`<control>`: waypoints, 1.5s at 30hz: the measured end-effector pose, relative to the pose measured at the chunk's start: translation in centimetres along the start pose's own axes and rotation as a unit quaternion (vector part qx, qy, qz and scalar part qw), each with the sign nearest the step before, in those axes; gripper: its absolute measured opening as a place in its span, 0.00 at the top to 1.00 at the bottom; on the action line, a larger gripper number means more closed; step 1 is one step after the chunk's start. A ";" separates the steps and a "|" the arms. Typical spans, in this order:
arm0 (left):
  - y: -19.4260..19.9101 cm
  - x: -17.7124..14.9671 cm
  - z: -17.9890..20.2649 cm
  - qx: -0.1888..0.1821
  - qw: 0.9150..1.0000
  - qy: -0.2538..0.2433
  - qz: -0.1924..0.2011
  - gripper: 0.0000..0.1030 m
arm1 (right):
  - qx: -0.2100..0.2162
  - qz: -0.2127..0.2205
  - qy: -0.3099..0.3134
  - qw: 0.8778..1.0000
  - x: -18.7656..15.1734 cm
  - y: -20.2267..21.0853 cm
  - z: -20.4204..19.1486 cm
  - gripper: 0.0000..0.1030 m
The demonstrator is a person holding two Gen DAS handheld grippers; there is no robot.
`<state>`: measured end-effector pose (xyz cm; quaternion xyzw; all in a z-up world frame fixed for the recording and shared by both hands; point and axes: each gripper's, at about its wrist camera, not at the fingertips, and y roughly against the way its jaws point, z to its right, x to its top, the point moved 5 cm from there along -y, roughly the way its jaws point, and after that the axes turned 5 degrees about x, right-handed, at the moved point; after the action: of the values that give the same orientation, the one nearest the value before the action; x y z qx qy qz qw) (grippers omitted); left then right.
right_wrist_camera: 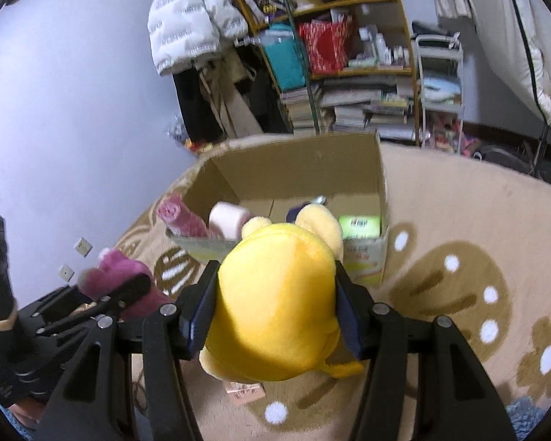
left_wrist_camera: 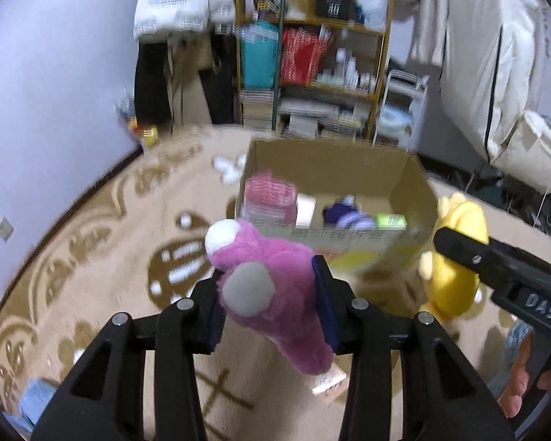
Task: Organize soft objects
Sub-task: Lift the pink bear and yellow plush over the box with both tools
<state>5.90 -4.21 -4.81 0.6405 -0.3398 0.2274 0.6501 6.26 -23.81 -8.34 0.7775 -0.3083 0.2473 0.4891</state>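
My left gripper [left_wrist_camera: 270, 286] is shut on a pink plush toy [left_wrist_camera: 272, 290] with a white nose and a grey patch, held above the carpet in front of an open cardboard box [left_wrist_camera: 330, 169]. My right gripper [right_wrist_camera: 275, 294] is shut on a yellow plush toy [right_wrist_camera: 275, 301], also held just short of the box [right_wrist_camera: 294, 161]. Each gripper shows in the other's view: the right one with the yellow toy [left_wrist_camera: 455, 253] at the right, the left one with the pink toy [right_wrist_camera: 117, 275] at the lower left. The box holds a pink rolled cloth [left_wrist_camera: 272, 198], a pale roll [right_wrist_camera: 227, 220], a purple soft item [left_wrist_camera: 349, 215] and a green pack [right_wrist_camera: 360, 226].
A beige carpet [right_wrist_camera: 459, 220] with brown flower patterns covers the floor. A cluttered shelf [left_wrist_camera: 312, 55] and hanging clothes [right_wrist_camera: 187, 18] stand behind the box. A small carton [right_wrist_camera: 244, 391] lies on the carpet under the yellow toy. A white rack [right_wrist_camera: 440, 84] stands at the right.
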 end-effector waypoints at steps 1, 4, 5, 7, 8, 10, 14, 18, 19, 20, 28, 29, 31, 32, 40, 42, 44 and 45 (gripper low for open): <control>0.4 0.5 0.0 0.000 1.000 -0.003 0.016 0.61 | -0.002 0.008 0.003 1.000 0.2 0.3 -0.1 0.40; 2.2 1.9 0.1 0.010 0.998 -0.013 0.065 0.61 | -0.007 0.037 0.014 0.999 1.1 1.4 -0.2 0.40; 2.8 2.4 0.1 0.011 0.997 -0.013 0.080 0.60 | -0.008 0.047 0.016 0.999 1.4 1.8 -0.3 0.40; 3.6 3.3 -0.1 0.009 0.995 -0.010 0.101 0.60 | -0.009 0.063 0.022 0.998 2.0 2.3 -0.5 0.40; 3.9 3.9 -0.2 0.010 0.993 -0.008 0.115 0.60 | -0.012 0.071 0.026 0.997 2.4 2.4 -0.6 0.40; 4.3 4.9 -0.2 0.016 0.990 -0.012 0.137 0.60 | -0.015 0.085 0.031 0.996 3.0 2.9 -0.7 0.40; 4.3 6.8 -0.3 0.021 0.986 -0.016 0.163 0.60 | -0.022 0.103 0.045 0.993 3.9 3.1 -0.9 0.40; 3.9 8.6 -0.2 0.021 0.983 -0.015 0.181 0.60 | -0.025 0.116 0.055 0.991 5.0 2.8 -1.1 0.40; 3.8 8.9 -0.2 0.023 0.983 -0.017 0.183 0.60 | -0.027 0.118 0.058 0.991 5.3 2.7 -1.1 0.40; 3.7 9.2 0.0 0.023 0.982 -0.020 0.186 0.60 | -0.028 0.121 0.061 0.990 5.5 2.6 -1.2 0.39; 1.8 11.8 1.0 0.018 0.981 -0.030 0.191 0.60 | -0.044 0.140 0.083 0.986 7.5 1.5 -1.1 0.39; 1.5 11.9 0.9 0.017 0.981 -0.029 0.189 0.60 | -0.046 0.143 0.087 0.985 7.6 1.4 -1.1 0.39; 0.9 12.3 1.0 0.017 0.982 -0.029 0.186 0.60 | -0.046 0.146 0.092 0.984 8.2 1.0 -1.0 0.39; 0.6 12.4 0.9 0.018 0.982 -0.030 0.185 0.60 | -0.046 0.148 0.094 0.983 8.4 0.8 -1.0 0.38; -2.1 12.2 0.7 0.016 0.987 -0.025 0.161 0.60 | -0.046 0.146 0.102 0.983 9.4 -0.7 -0.4 0.38; -2.9 12.0 0.8 0.014 0.988 -0.026 0.154 0.60 | -0.046 0.143 0.100 0.984 9.7 -1.3 -0.1 0.37; -3.6 11.8 1.0 0.012 0.988 -0.027 0.148 0.60 | -0.043 0.141 0.095 0.984 9.8 -1.7 0.2 0.37; -4.0 11.7 1.1 0.012 0.989 -0.028 0.146 0.60 | -0.041 0.139 0.093 0.985 9.9 -2.0 0.4 0.37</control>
<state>16.42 -7.27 1.05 0.5978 -0.4446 0.3058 0.5928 14.53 -25.82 -2.90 0.6801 -0.3767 0.3707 0.5081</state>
